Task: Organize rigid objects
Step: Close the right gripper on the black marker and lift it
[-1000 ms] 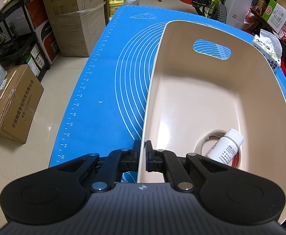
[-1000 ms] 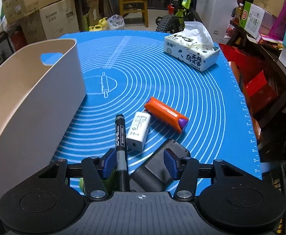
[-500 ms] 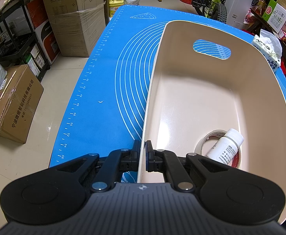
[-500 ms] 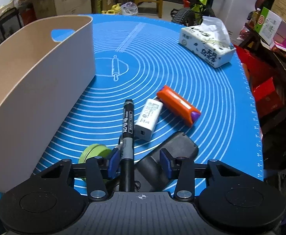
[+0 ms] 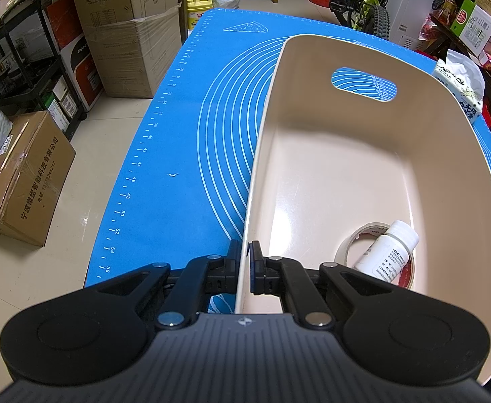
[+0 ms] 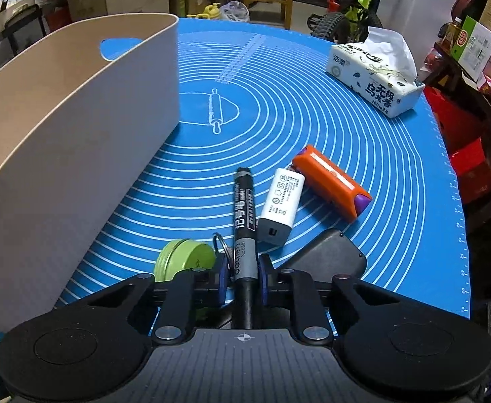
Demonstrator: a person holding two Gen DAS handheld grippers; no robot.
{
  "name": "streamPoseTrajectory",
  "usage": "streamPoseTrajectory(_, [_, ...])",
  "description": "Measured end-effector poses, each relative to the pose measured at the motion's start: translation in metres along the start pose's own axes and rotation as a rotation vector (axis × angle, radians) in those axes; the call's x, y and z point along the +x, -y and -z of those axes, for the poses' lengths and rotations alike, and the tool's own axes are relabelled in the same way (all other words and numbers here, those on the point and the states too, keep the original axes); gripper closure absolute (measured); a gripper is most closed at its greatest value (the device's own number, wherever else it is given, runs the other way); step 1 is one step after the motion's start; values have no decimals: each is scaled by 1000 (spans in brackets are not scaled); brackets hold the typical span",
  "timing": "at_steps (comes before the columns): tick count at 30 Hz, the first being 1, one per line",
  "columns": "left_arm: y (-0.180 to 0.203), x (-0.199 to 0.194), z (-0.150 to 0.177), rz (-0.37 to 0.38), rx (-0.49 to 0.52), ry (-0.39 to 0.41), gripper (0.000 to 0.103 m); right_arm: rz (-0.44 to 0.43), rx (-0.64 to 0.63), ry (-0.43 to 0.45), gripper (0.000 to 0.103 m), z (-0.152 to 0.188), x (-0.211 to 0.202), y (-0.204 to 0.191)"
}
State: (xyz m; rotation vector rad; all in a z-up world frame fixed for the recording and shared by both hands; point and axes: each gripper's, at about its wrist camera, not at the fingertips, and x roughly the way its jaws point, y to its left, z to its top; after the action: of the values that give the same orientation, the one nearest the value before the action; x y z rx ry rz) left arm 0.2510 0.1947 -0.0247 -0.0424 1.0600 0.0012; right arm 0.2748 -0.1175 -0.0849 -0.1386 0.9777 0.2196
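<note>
The bin (image 5: 363, 174) serves as the landmark. At its near left wall, the left claw (image 5: 244, 262) is clamped on the rim, one finger outside and one inside, steadying it. Inside the bin, at the near right end, a white bottle (image 5: 388, 252) lies across a roll of tape (image 5: 363, 235).

To the right of the bin, on the blue mat (image 6: 312, 107), lies the black marker (image 6: 243, 215). Its long axis runs straight away from the right claw (image 6: 242, 277), roughly parallel to the bin's right wall, with its tail end between the fingers. This claw has just been closing, and its pads now appear to press the marker's barrel from both sides. The right hand is plainly the nearer one, so I judge the coming move is a lift and a carry leftward over the bin's wall.

Further right of the bin lie a green tin (image 6: 185, 258), a white charger (image 6: 279, 208), an orange case (image 6: 331, 181) and a dark grey device (image 6: 329, 252).
</note>
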Motion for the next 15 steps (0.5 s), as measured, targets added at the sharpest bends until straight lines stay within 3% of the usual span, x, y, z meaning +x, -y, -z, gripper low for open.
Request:
streamPoseTrajectory(9, [0, 0, 0, 1, -1, 0, 96, -6, 22, 42, 75, -2, -19, 6])
streamPoseTrajectory(15, [0, 0, 0, 2, -1, 0, 96, 23, -29, 13, 75, 3, -18, 4])
